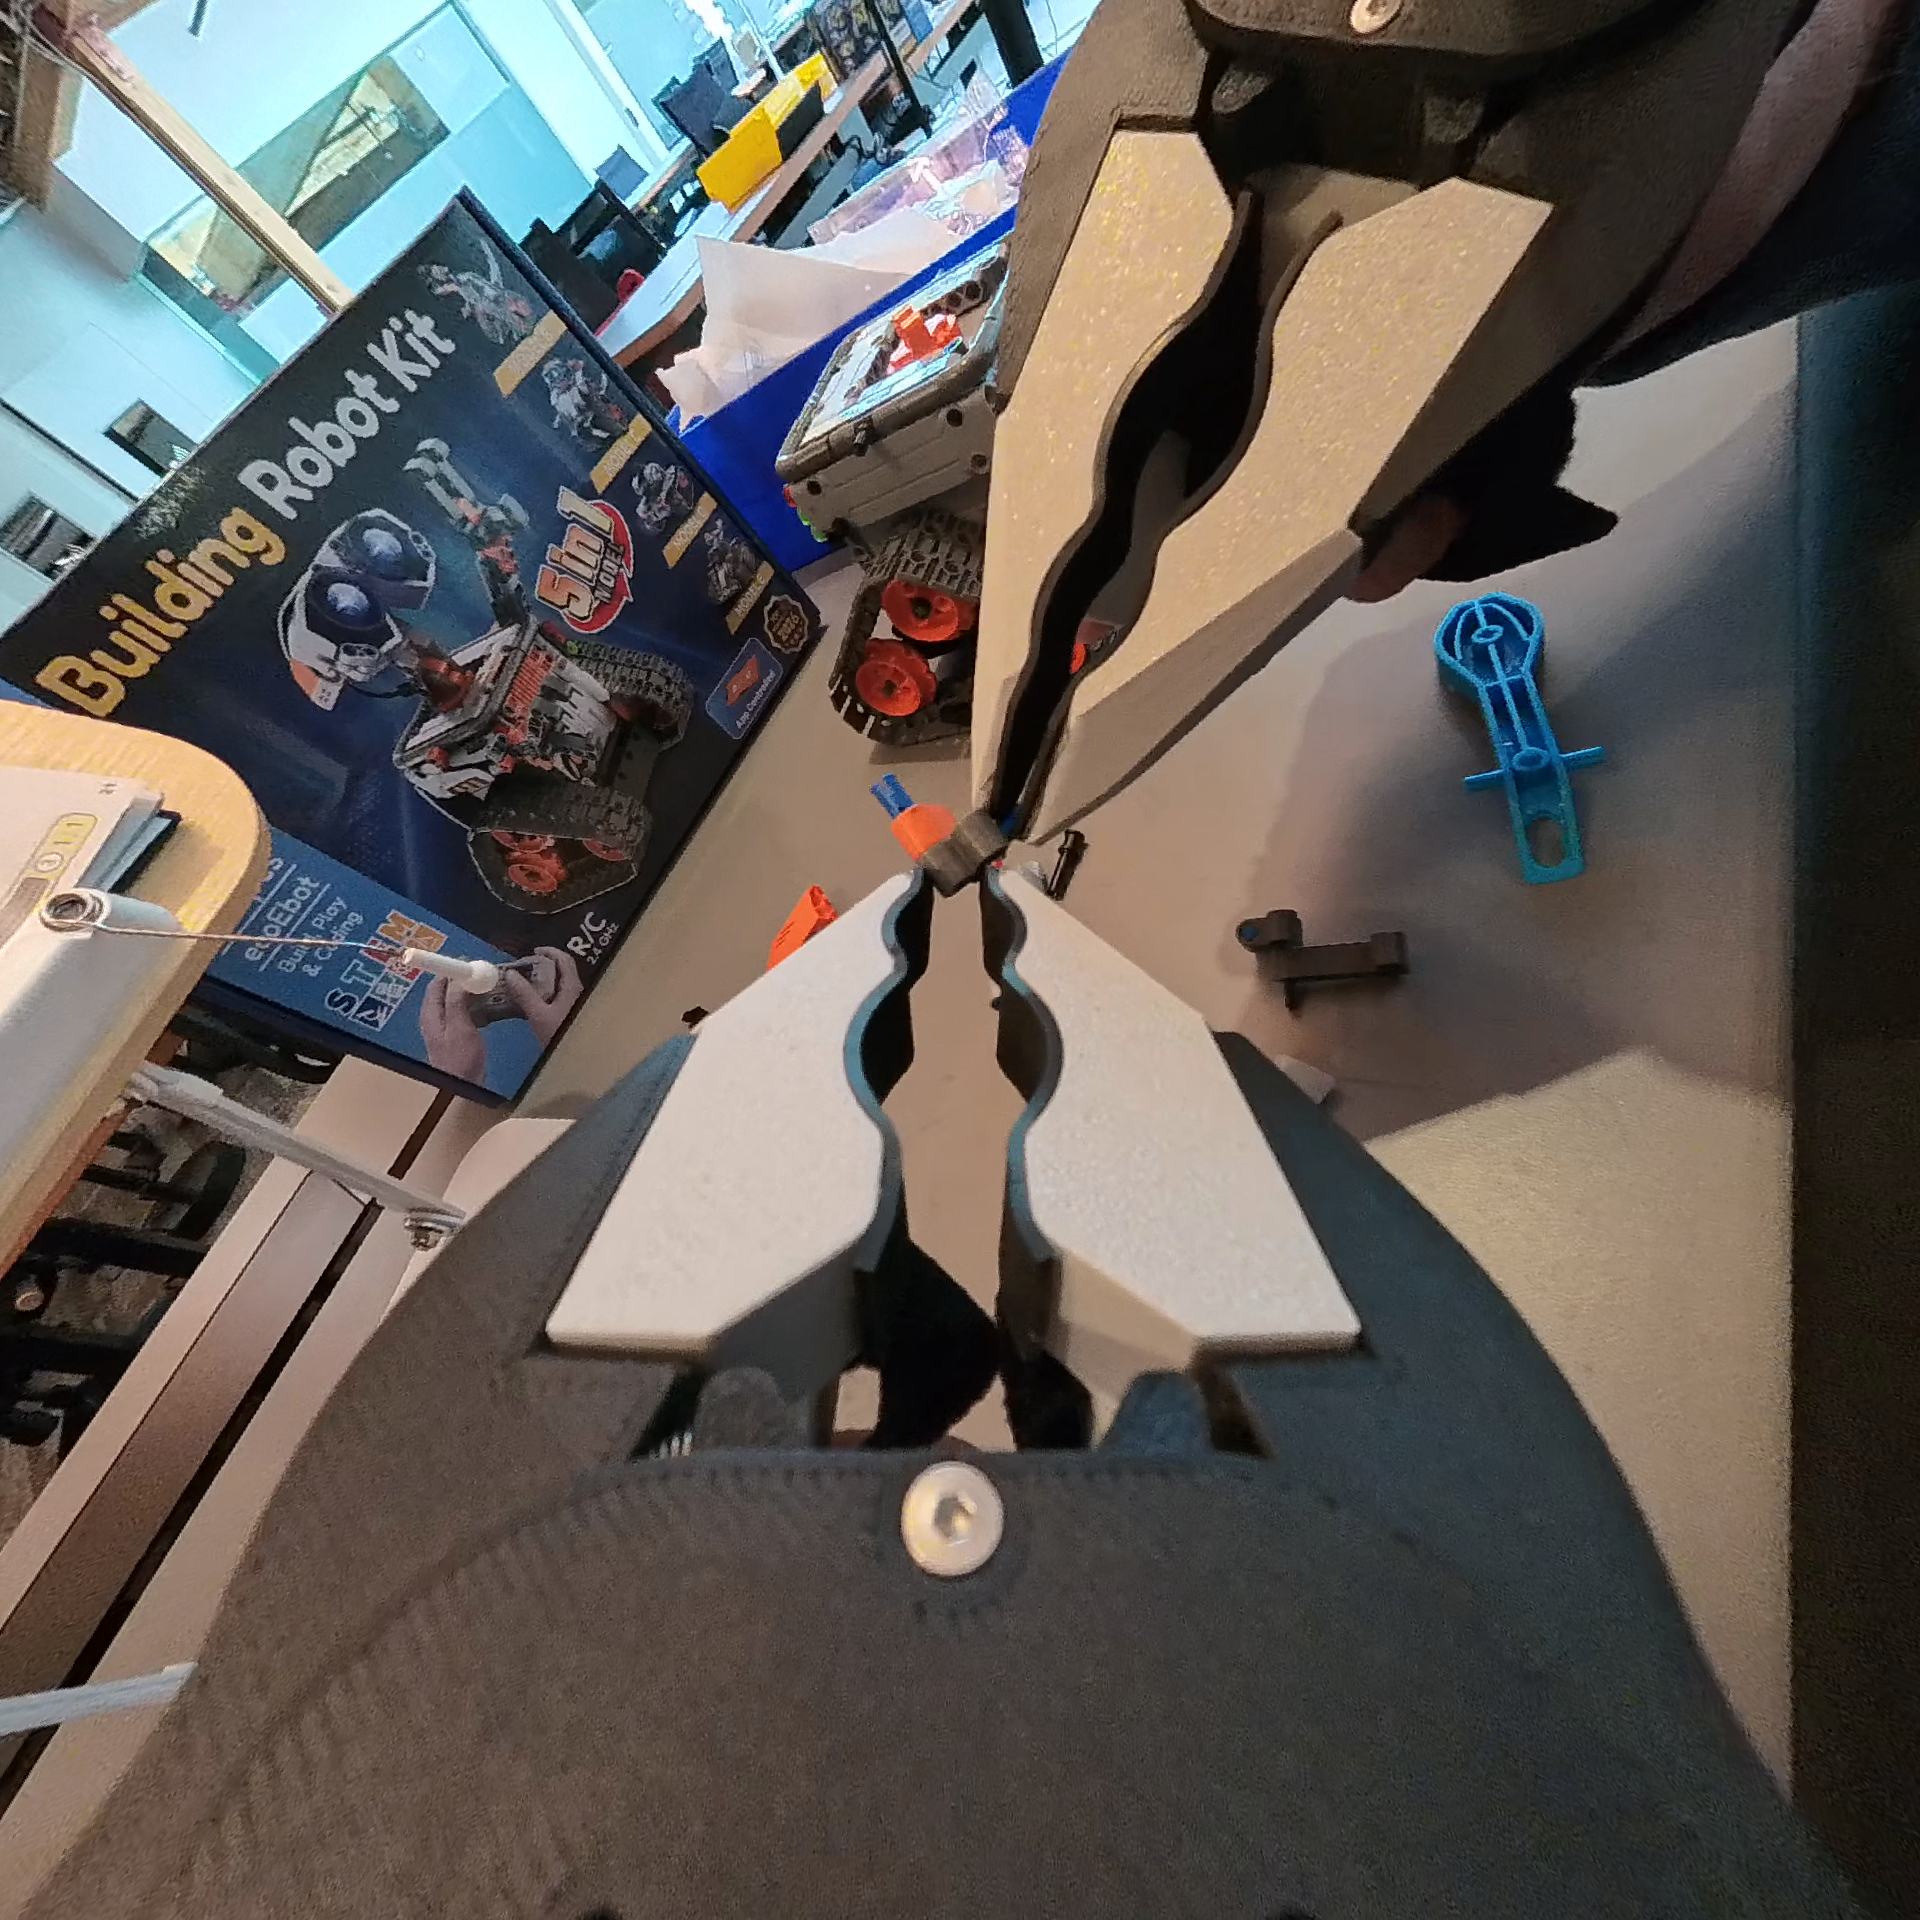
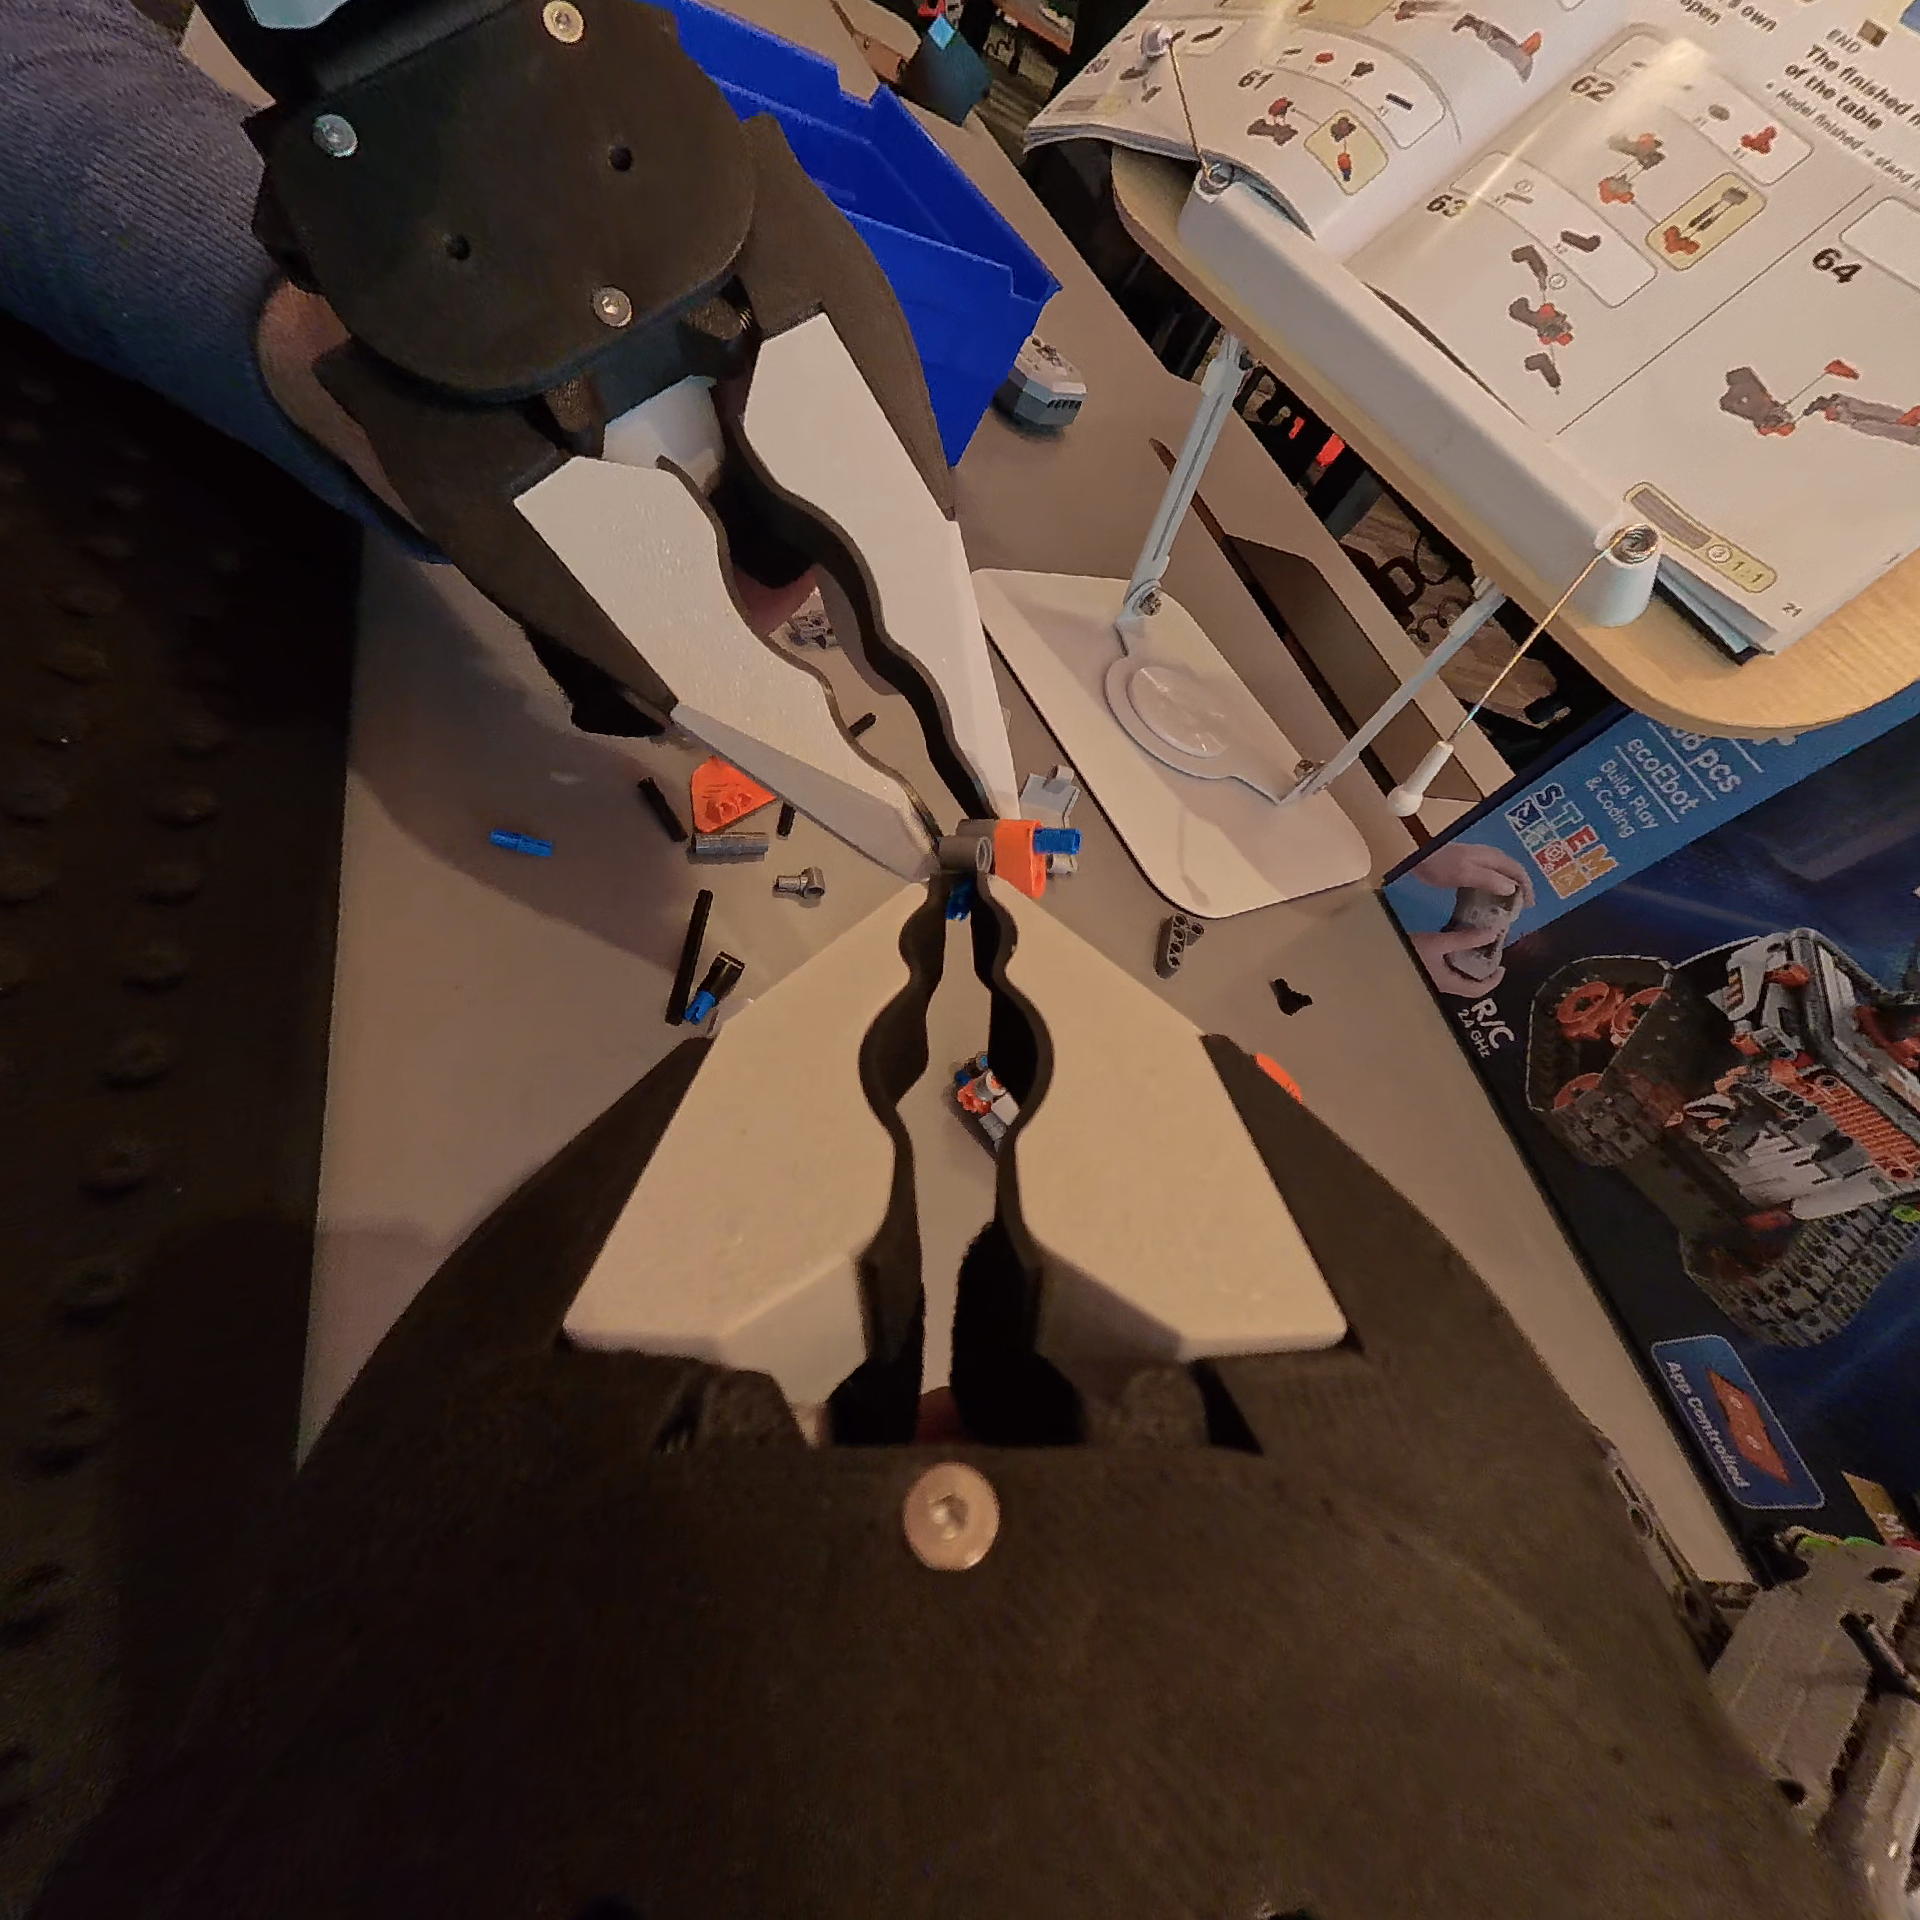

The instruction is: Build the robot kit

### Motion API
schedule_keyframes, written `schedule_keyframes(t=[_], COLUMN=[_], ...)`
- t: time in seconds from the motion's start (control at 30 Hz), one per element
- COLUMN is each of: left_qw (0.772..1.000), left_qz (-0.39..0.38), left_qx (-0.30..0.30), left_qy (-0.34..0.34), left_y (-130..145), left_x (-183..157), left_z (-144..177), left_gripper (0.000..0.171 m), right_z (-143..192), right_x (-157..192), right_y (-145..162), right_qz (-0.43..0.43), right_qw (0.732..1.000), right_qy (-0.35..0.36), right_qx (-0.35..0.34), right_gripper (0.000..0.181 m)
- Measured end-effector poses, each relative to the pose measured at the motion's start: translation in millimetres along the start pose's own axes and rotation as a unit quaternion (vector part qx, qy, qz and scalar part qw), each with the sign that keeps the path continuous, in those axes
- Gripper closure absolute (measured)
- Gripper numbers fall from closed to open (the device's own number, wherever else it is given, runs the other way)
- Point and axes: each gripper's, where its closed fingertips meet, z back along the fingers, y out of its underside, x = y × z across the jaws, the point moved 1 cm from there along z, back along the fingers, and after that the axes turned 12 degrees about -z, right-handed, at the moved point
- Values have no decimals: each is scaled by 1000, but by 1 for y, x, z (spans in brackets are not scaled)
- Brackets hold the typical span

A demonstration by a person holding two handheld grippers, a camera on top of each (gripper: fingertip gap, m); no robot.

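My left gripper (image 1: 951, 883) is shut on a small grey connector (image 1: 961, 850) that carries an orange piece (image 1: 920, 826) and a blue pin (image 1: 886, 795). My right gripper (image 2: 961, 902) meets it tip to tip and is shut on a short blue pin (image 2: 957, 900), which touches the grey connector (image 2: 971, 847) from below. The orange piece (image 2: 1018, 847) sticks out to the right in the right wrist view. The right gripper (image 1: 1013, 821) comes down from the top in the left wrist view; the left gripper (image 2: 951, 836) comes from the upper left in the right wrist view. Both hold the parts above the table (image 2: 468, 1039).
A kit box (image 1: 416, 623) and a tracked model (image 1: 914, 582) stand behind. A blue tool (image 1: 1507, 727) and a black part (image 1: 1330, 951) lie to the right. Loose parts (image 2: 727, 821), a blue bin (image 2: 914, 208), a white stand base (image 2: 1174, 748) and an open manual (image 2: 1558, 260) surround the grippers. The grippers are tip to tip, or close to it.
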Motion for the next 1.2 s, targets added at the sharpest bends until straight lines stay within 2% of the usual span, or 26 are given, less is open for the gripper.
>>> schedule_keyframes(t=[0.33, 0.87, 1.0, 1.2], left_qw=[1000, 999, 998, 989], left_qz=[-6, -13, -42, -131], left_qx=[-10, -30, -38, -35], left_qy=[9, 2, -17, -57], left_y=[-1, -4, -8, -13], left_x=[-3, 1, 4, 1], left_z=[1, 4, 6, 5], left_gripper=[163, 156, 152, 149], right_z=[2, 10, 12, 15], right_x=[2, 0, 1, 1], right_y=[0, -8, -9, -12], right_qz=[-1, -63, -76, -114], right_qw=[1000, 995, 993, 986], right_qy=[-17, -63, -79, -106], right_qx=[-7, -46, -53, -65], right_gripper=[180, 180, 180, 181])
